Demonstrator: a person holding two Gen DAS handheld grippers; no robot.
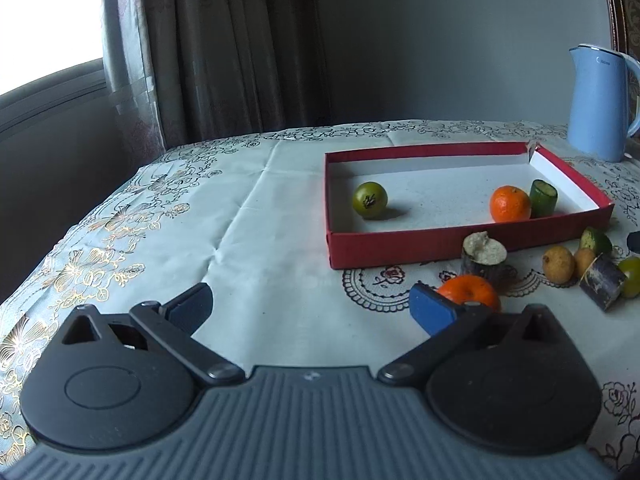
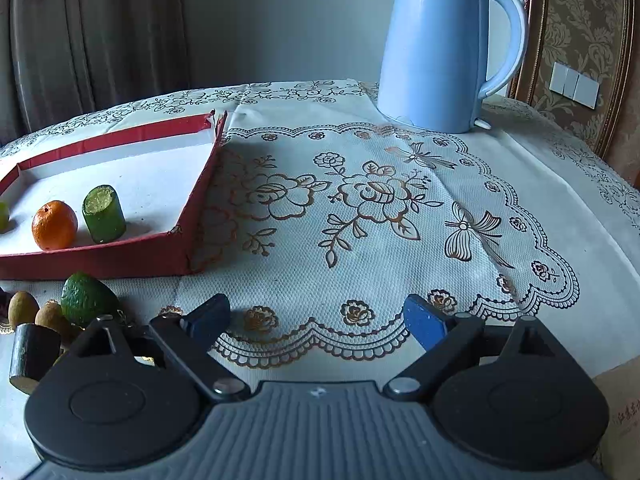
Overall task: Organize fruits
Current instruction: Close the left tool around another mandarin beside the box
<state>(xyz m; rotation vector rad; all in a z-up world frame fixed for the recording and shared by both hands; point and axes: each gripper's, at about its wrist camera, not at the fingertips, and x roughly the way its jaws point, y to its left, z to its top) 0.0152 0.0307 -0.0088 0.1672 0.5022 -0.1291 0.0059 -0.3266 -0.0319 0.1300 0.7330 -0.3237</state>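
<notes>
Ahead of my left gripper [image 1: 310,310]: red box [image 1: 400,246] holding green fruit [image 1: 369,199], orange [image 1: 510,203], green stub [image 1: 543,198].
Left jaws: wide, empty; loose orange [image 1: 472,294] touching right finger.
Right gripper [image 2: 316,322]: wide, empty.
Its left: lime [image 2: 86,298].

Blue kettle [image 2: 434,52], far right corner of desk: brand "Midea" printed in grey near top rim, first letter stylised, right wrist view; same logo on kettle [image 1: 598,104] in left wrist view too small to read

Brown cardboard box [image 2: 624,412], right edge of right wrist view: red Chinese characters, blurred, unreadable

Green fruit [image 1: 370,199] in red box: dark scribble, not legible
</notes>
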